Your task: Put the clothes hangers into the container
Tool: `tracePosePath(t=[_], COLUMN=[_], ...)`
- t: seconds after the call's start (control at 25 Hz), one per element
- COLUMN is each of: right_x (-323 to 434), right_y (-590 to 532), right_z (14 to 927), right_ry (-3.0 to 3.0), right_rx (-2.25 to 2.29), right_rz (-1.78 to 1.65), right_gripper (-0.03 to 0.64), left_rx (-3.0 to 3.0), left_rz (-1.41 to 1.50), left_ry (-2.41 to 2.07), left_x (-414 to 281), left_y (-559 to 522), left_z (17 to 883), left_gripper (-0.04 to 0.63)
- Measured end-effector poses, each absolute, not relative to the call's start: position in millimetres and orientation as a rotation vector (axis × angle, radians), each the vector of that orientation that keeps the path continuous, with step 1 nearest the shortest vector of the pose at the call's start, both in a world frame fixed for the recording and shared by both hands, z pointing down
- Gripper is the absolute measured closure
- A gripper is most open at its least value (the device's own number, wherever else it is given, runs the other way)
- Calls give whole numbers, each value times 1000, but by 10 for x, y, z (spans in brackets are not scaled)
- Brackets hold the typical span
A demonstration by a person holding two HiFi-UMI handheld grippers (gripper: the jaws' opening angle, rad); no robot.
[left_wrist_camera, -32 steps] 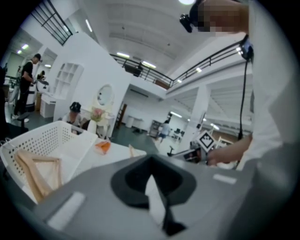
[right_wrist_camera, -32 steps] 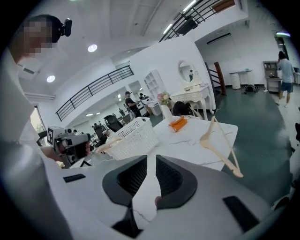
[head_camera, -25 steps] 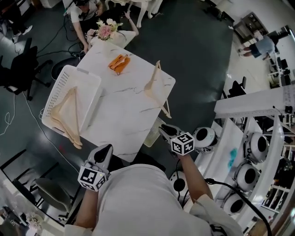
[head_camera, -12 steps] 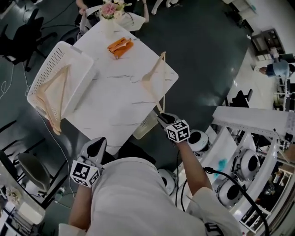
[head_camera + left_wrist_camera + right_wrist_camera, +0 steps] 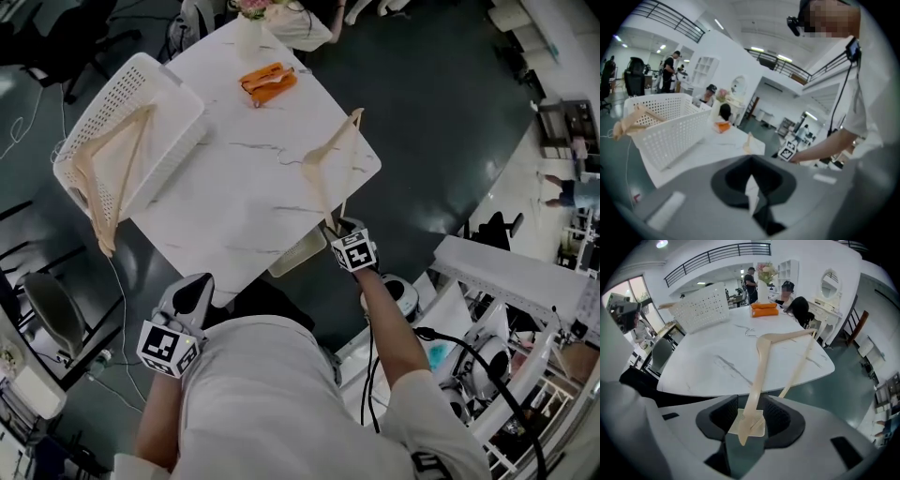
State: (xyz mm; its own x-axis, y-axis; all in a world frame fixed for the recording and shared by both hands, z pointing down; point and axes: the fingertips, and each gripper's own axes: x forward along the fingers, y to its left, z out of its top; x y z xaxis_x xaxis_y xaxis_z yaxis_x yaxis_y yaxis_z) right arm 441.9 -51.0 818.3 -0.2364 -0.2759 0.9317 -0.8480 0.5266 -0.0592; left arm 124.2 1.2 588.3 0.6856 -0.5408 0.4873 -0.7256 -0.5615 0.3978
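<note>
A pale wooden hanger (image 5: 330, 161) lies at the right edge of the white marble table (image 5: 244, 187), one arm reaching past the near edge. My right gripper (image 5: 339, 228) is at that arm's end. In the right gripper view the hanger (image 5: 761, 364) runs away over the table and its tip lies between the jaws of my right gripper (image 5: 751, 420), which have just been opening and stand wide. The white perforated basket (image 5: 178, 94) on the left corner holds wooden hangers (image 5: 108, 173). My left gripper (image 5: 190, 295) hangs below the near edge, shut and empty (image 5: 752, 187).
An orange object (image 5: 267, 82) and a flower vase (image 5: 248, 14) stand at the far end, where people sit. A small pale bin (image 5: 298, 251) is under the near edge. White machines and cables crowd the floor at the right. The basket (image 5: 675, 131) overhangs the left side.
My right gripper has moved from beside my body up to the table's near edge, reaching the hanger's arm end. The left gripper has shifted little. The hanger has not moved.
</note>
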Motion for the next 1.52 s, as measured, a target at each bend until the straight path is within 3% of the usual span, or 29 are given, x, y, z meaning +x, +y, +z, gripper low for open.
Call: tracePosePath(t=[0.72, 1.04, 1.52], right_x=[4410, 4497, 4018], right_y=[-581, -588, -600], right_z=[8609, 8391, 7752], right_ry=[-1589, -1621, -1867], right_rx=[768, 899, 989], right_rz=[521, 575, 829], right_gripper=[467, 521, 525], left_rx=[2222, 2228, 2282], left_rz=[410, 401, 353], left_ry=[-1064, -1076, -1074], left_x=[1056, 997, 1040], left_y=[-19, 35, 93], left_z=[5989, 5952, 5873], left_gripper=[594, 594, 594])
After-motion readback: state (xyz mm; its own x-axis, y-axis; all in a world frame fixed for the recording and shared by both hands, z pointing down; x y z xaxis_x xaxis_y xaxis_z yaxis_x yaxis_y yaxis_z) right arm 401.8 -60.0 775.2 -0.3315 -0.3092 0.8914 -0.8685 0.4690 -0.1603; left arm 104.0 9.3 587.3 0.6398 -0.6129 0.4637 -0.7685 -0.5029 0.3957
